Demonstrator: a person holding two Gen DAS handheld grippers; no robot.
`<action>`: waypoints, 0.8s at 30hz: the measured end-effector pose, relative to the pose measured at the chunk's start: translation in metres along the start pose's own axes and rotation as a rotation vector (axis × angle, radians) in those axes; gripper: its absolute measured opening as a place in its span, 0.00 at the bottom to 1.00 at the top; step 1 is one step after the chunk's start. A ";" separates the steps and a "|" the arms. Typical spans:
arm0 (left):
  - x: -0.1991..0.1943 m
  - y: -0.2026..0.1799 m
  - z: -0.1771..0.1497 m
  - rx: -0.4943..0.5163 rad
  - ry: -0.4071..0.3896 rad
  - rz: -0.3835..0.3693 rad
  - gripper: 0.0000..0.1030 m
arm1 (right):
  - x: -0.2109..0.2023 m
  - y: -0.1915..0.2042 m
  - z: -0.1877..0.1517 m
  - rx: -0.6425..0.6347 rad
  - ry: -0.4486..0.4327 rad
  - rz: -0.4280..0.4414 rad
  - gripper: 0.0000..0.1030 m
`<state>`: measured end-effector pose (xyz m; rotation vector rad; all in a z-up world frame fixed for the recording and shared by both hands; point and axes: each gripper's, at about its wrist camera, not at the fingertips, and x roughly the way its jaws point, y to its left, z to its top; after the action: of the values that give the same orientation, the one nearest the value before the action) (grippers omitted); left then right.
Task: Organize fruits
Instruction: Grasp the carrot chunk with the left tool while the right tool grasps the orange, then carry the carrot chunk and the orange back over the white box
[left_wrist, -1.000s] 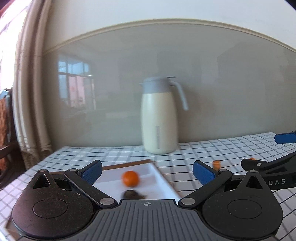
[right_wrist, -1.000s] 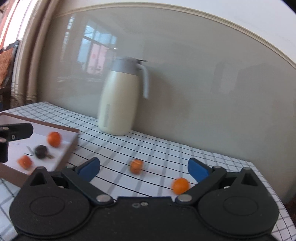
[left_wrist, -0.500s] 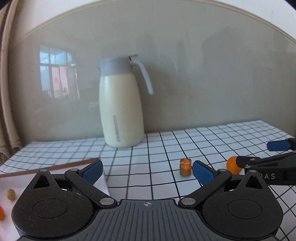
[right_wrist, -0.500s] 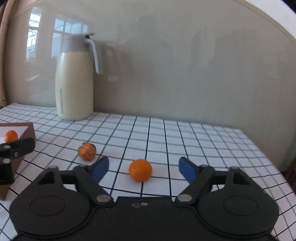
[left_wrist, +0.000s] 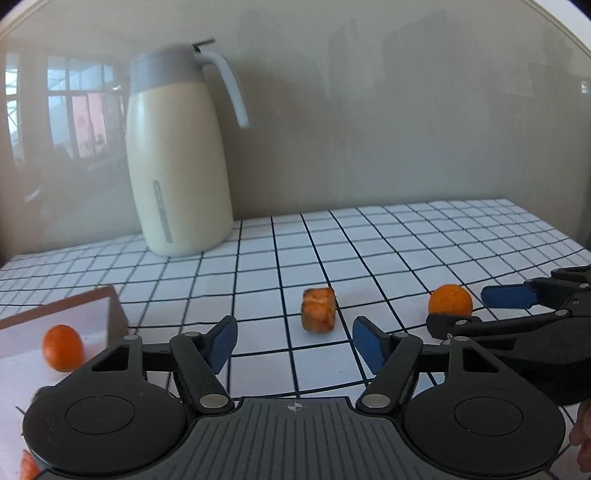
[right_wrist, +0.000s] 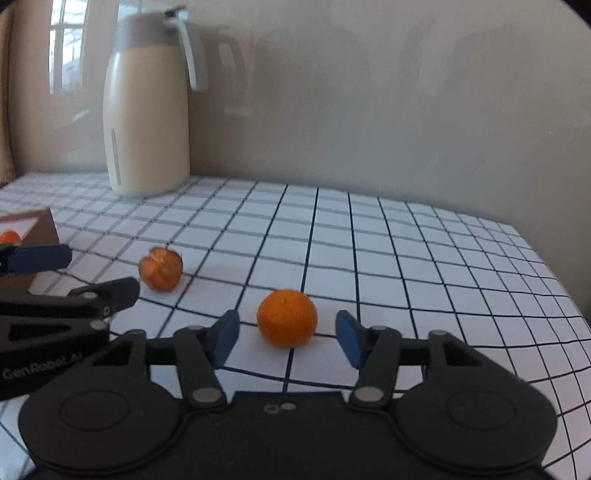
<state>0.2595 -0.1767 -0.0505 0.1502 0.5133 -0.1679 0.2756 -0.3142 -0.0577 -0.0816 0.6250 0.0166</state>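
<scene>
The left gripper (left_wrist: 291, 341) jaws are closing, with the brownish fruit piece (left_wrist: 318, 309) on the table (left_wrist: 424, 236) just ahead at 12 o'clock, untouched. The right gripper (right_wrist: 287, 336) jaws are closing around the mandarin (right_wrist: 287, 318), pads not yet pressing it.
</scene>
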 end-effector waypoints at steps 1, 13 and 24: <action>0.003 -0.001 0.000 -0.002 0.005 -0.001 0.66 | 0.003 -0.001 -0.001 -0.001 0.007 0.002 0.38; 0.035 -0.017 0.004 -0.015 0.046 -0.031 0.57 | 0.014 -0.018 0.007 0.051 0.008 0.022 0.28; 0.046 -0.019 0.009 -0.026 0.061 -0.013 0.22 | 0.012 -0.024 0.008 0.063 0.001 0.044 0.27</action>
<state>0.2993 -0.2020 -0.0679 0.1270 0.5775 -0.1693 0.2914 -0.3375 -0.0564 -0.0066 0.6283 0.0397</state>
